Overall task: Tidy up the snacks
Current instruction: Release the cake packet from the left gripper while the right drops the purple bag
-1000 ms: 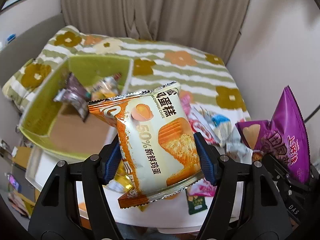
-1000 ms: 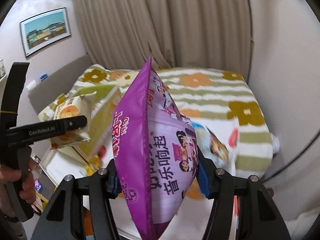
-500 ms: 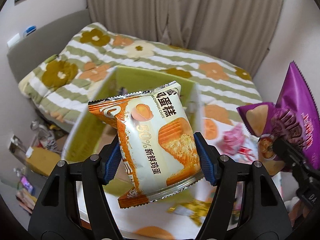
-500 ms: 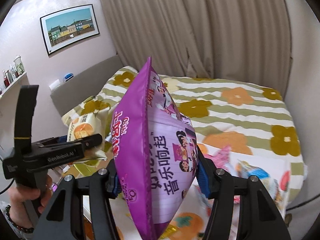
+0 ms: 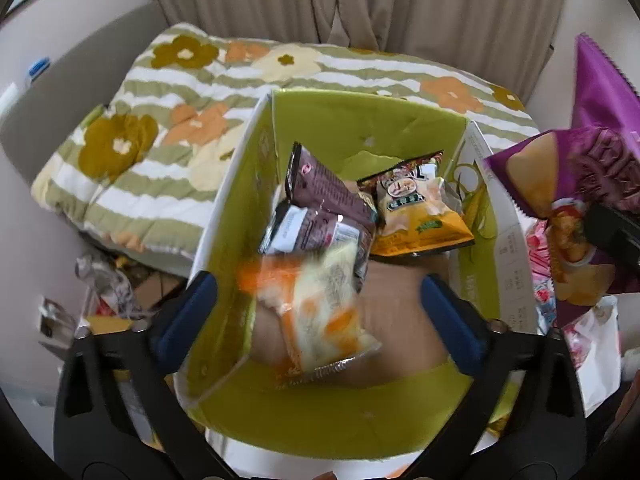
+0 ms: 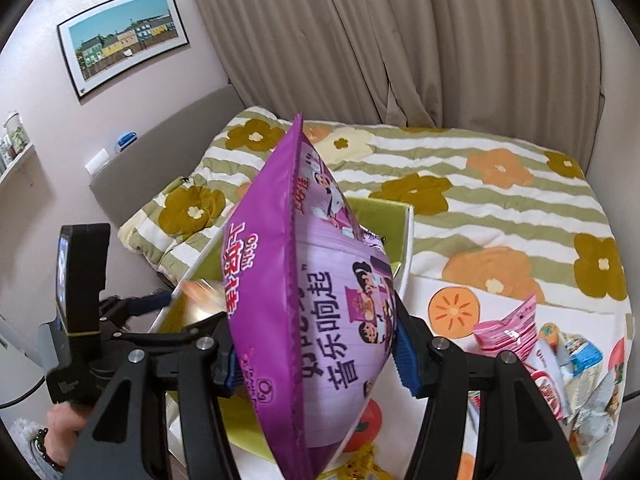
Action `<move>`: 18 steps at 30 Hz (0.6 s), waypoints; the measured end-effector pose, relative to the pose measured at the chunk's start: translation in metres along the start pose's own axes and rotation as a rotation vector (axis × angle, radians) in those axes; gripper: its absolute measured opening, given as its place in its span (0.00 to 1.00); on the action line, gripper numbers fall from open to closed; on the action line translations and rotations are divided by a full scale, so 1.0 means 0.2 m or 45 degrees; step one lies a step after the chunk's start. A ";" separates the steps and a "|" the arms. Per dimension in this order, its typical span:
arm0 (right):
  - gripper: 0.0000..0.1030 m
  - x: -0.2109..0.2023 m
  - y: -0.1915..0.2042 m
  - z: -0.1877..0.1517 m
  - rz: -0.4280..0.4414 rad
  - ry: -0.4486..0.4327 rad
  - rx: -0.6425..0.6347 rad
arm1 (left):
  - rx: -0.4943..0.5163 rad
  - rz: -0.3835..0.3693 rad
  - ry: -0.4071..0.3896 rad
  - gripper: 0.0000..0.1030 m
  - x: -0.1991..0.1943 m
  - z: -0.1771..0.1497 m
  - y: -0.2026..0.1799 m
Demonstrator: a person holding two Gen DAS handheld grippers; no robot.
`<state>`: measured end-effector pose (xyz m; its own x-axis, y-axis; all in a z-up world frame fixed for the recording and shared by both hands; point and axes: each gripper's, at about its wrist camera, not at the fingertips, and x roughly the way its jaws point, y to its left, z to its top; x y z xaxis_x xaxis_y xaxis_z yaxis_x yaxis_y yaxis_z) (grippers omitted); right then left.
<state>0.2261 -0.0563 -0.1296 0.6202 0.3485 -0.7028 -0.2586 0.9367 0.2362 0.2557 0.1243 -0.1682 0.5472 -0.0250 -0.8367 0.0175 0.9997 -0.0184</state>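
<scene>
My left gripper (image 5: 318, 304) hangs over the green box (image 5: 360, 120), its jaws opening wide. The orange-and-white cake packet (image 5: 316, 308) is blurred between them, free of both pads and dropping into the box. Inside the box lie brown packets (image 5: 320, 208) and a yellow snack bag (image 5: 416, 216). My right gripper (image 6: 316, 344) is shut on the puffy purple chip bag (image 6: 304, 304), held just right of the box (image 6: 384, 216). That purple bag (image 5: 580, 184) also shows at the right edge of the left wrist view. The left gripper (image 6: 132, 312) appears in the right wrist view with a hand (image 6: 60, 428) below it.
A floral striped quilt (image 6: 480, 184) covers the bed behind the box. Several loose snack packets (image 6: 552, 360) lie on the white fruit-print cloth (image 6: 452, 308) to the right. Clutter (image 5: 104, 280) sits on the floor left of the box. Curtains (image 6: 400, 40) hang behind.
The left gripper moved over the green box and opened, letting go of the cake packet, which is falling in. The right gripper carried the purple bag leftward toward the box.
</scene>
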 end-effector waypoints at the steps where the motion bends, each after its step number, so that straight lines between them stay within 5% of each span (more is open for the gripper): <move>1: 0.53 0.01 0.01 0.00 -0.001 0.010 0.009 | 0.012 0.000 0.000 0.99 0.00 0.00 -0.01; 18: 0.55 0.17 0.01 -0.05 0.034 0.164 0.096 | 0.074 0.063 0.019 0.99 -0.06 -0.02 0.05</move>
<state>0.2392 -0.0437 -0.1593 0.5124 0.3705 -0.7747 -0.2147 0.9288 0.3022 0.2461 0.1344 -0.1613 0.5358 0.0248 -0.8440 0.0397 0.9977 0.0545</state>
